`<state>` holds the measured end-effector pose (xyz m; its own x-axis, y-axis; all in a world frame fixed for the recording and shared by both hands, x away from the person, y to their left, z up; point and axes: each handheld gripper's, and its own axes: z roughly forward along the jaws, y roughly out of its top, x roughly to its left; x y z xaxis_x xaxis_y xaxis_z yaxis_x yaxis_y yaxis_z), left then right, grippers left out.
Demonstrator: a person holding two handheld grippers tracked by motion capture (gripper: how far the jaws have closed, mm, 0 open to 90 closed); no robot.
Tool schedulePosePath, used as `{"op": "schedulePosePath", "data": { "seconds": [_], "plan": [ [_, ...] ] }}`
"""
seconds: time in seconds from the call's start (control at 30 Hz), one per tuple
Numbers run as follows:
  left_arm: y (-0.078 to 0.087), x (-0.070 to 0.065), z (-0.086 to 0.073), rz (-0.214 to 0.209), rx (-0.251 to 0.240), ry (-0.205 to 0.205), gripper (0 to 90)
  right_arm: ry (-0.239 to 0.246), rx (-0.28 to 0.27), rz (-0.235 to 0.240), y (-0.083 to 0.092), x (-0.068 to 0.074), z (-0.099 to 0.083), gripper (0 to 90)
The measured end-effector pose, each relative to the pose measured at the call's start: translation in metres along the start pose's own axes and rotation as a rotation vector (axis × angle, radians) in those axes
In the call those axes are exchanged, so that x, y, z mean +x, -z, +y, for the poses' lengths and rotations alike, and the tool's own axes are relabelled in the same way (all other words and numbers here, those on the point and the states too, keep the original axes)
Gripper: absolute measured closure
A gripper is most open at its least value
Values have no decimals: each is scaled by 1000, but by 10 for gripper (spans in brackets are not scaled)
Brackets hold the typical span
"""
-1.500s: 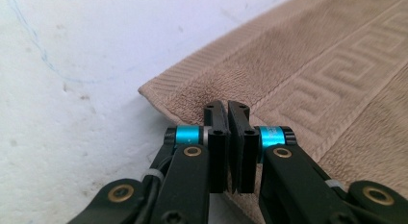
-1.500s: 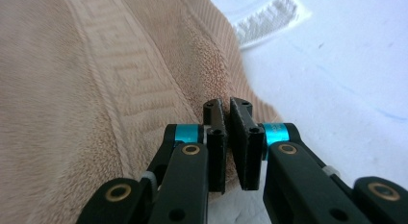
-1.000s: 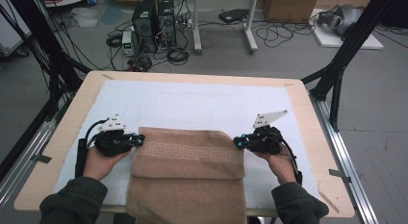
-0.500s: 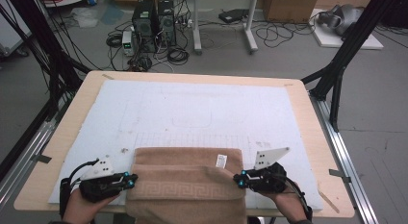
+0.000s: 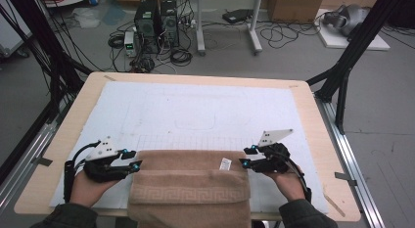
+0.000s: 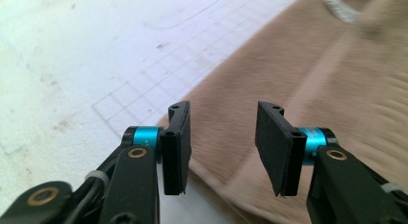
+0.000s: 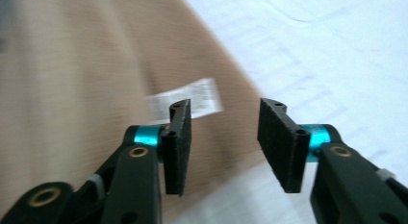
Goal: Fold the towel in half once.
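Brown towel (image 5: pixel 188 184) folded once, lying at the near edge of the bench (image 5: pixel 58 154), centred between the side edges, front part draped over that edge. Long axis running left to right, parallel to the near edge. Fold doubled over on top; patterned band across the lower layer. White label (image 5: pixel 225 163) sitting on the top layer near the right far corner.

Left gripper (image 5: pixel 132 162) just off the towel's left far corner, fingers (image 6: pixel 175 147) pointing right toward the cloth. Jaws just been opening, now standing apart with nothing pinched; left gripper view shows only the towel edge (image 6: pixel 288 80) lying beyond the gap, no cloth pressed by the pads.

Right gripper (image 5: pixel 244 157) mirrored at the right far corner, fingers (image 7: pixel 178 147) pointing left. Jaws likewise just been opening, gap clear, label (image 7: pixel 185 100) visible just past the left pad, not gripped.

Both hands equally near, one per corner; neither favoured. Judging by the layout: fold released, next grab likely needs both ends of the short sides or the near hanging edge, approached along the long axis.

Containers: none on the bench. White gridded mat (image 5: pixel 195 110) under the towel, covering most of the top, bare toward the far edge.
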<state>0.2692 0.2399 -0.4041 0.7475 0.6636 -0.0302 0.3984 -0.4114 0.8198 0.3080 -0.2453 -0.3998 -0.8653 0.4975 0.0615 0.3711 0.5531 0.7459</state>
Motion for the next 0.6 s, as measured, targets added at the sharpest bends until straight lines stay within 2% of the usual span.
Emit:
{"op": "schedulePosePath", "data": {
  "seconds": [0.1, 0.23, 0.3, 0.33, 0.37, 0.4, 0.43, 0.47, 0.5, 0.53, 0.6],
  "plan": [
    [-17, 11, -5, 22, 21, 28, 542, -11, 16, -21, -13, -14, -1, 479],
    [-36, 25, -8, 61, 81, 58, 477, -34, 62, -10, -31, -28, -4, 426],
    [-45, 31, -10, 40, 120, 97, 423, -56, 88, 12, -38, -32, -6, 409],
    [-49, 33, -11, 30, 139, 104, 406, -53, 102, 16, -42, -33, -7, 412],
    [-49, 32, -11, 35, 135, 100, 416, -50, 119, 18, -45, -33, -8, 426],
    [-49, 32, -11, 14, 132, 86, 451, -49, 116, 18, -46, -33, -8, 468],
    [-49, 32, -11, -40, 124, 81, 625, -44, 114, 40, -45, -33, -8, 572],
    [-50, 29, -10, -32, 130, 70, 737, -33, 112, 74, -46, -33, -7, 673],
    [-50, 29, -8, -34, 135, 62, 781, -26, 115, 99, -46, -33, -7, 771],
    [-51, 30, -6, -34, 142, 64, 802, -19, 113, 109, -47, -32, -6, 790],
    [-53, 32, -2, -8, 133, 57, 817, -14, 115, 104, -47, -35, -4, 812]
  ]
}}
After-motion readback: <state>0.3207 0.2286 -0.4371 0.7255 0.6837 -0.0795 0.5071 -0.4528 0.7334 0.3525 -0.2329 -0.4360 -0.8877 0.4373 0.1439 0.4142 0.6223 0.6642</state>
